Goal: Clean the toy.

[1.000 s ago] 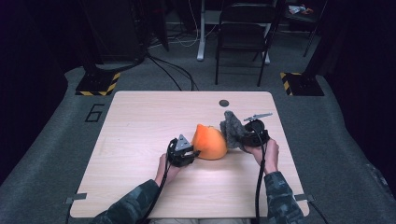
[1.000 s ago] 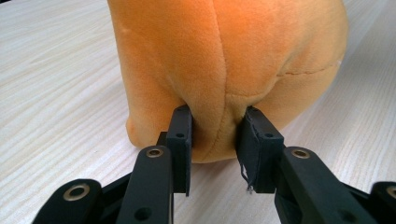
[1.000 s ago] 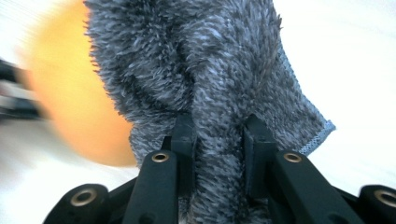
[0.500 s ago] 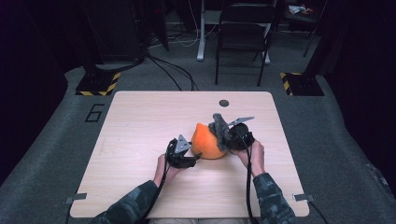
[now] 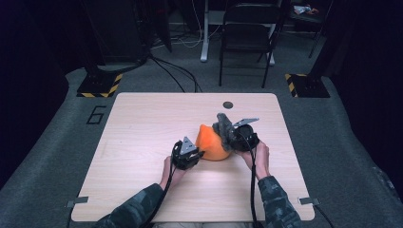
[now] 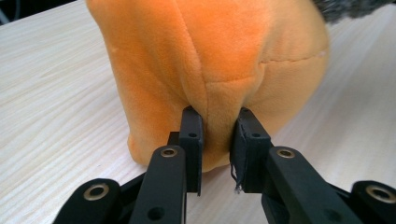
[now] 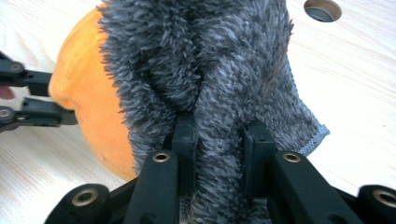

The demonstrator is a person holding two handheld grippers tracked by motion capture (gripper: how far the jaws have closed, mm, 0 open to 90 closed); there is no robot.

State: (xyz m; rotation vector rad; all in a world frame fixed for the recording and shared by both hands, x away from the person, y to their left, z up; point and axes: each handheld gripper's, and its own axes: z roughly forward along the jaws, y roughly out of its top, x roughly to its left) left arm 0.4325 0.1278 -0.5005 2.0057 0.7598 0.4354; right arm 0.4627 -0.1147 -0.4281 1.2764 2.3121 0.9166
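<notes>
A: Nearest to the person, what does the left gripper [image 5: 190,155] do?

B: Its jaws have just been closing, and now they pinch a fold of the orange plush [image 6: 210,60] along a seam, low on the side that faces the person. In the left gripper view the fabric bulges between the two black pads.

A: And the right gripper [image 5: 228,130]?

B: It comes from the other side, a little farther from the person. Its jaws are pressed on a thick fold of the grey fuzzy fabric [image 7: 210,70], which lies over the orange plush like a cover. In the right gripper view a stitched grey edge hangs out at the right.

A: Where is the plush itself?

B: It stands on the wooden counter [image 5: 142,123], a bit right of the middle, directly between the two grippers. Its pointed end shows toward the far left in the high view.

A: So which relation matters for the coming move?

B: I judge that the two grips are opposite: the left one holds the orange body at its near left side, the right one holds the grey piece at its far right side. If the grey piece must come off or go on, the pull goes along this line between the hands.

A: Anything behind?

B: A small round hole [image 5: 228,105] in the counter, then a chair [image 5: 249,38] on the floor.
</notes>
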